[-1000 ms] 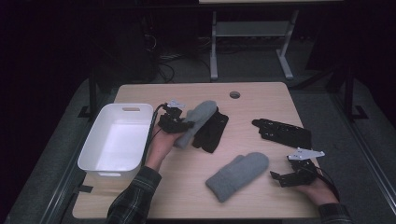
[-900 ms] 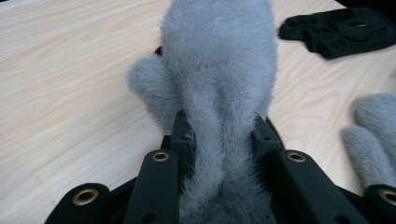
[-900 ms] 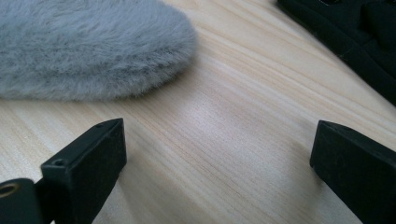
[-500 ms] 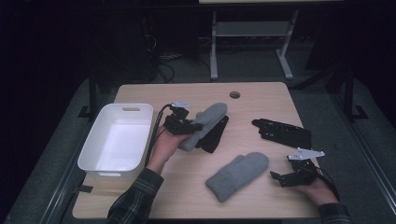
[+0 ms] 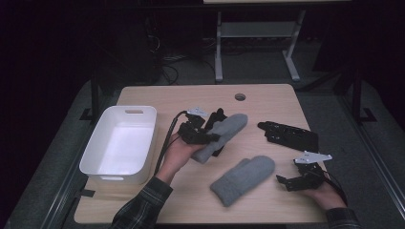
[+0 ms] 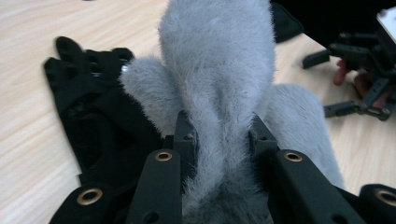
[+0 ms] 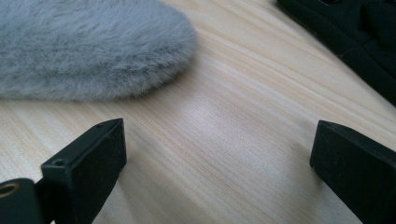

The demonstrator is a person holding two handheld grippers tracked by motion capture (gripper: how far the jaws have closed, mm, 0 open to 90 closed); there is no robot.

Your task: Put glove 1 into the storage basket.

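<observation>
Between the left gripper's [image 6: 219,140] jaws: grey fluffy mitten [image 5: 223,133], clamped at its cuff and lifted off the desk [image 5: 267,102] over a black glove [image 6: 88,112]. Left hand [image 5: 179,152] angled rightward. Right gripper [image 5: 298,179]: jaws spread, resting near a second mitten [image 5: 243,179].

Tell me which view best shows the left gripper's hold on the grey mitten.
The left gripper view: both jaws pinch the held grey mitten at its cuff. The high view shows the left gripper lifting it over a black glove, the contact too small. The right gripper view shows the other mitten.
</observation>
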